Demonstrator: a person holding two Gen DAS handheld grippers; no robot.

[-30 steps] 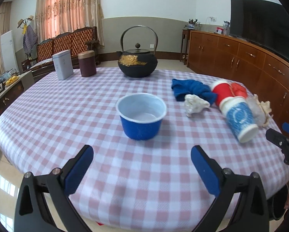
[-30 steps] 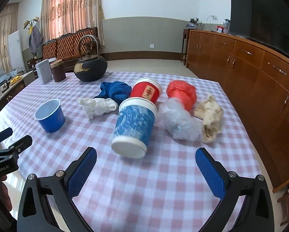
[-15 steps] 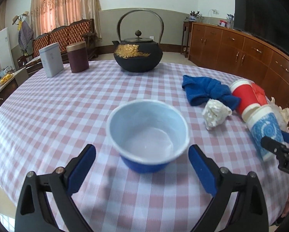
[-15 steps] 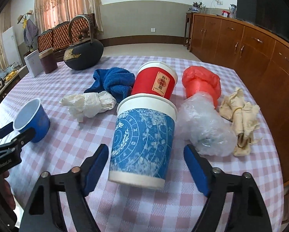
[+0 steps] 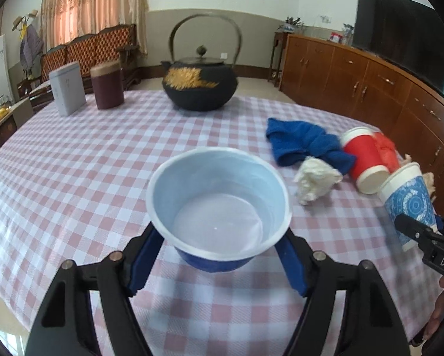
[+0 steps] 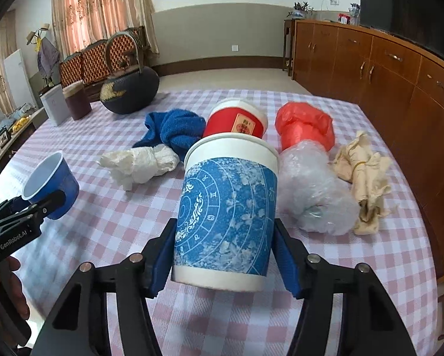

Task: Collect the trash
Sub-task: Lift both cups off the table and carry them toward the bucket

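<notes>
Both grippers have advanced and narrowed: left gripper [image 5: 220, 256] closing around the blue bowl [image 5: 219, 204], right gripper [image 6: 223, 262] closing around the patterned cup [image 6: 226, 222] beside the bowl, for lifting as trash.

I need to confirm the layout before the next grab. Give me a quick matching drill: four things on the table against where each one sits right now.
Things:
1. blue bowl
2. blue patterned cup
3. red cup
4. teapot

Places:
A. lying on its side just behind the patterned cup
B. between the closing jaws of the left gripper
C. at the far side of the table, beside two canisters
D. between the closing jaws of the right gripper

Pairs: 1-B, 2-D, 3-A, 4-C
</notes>
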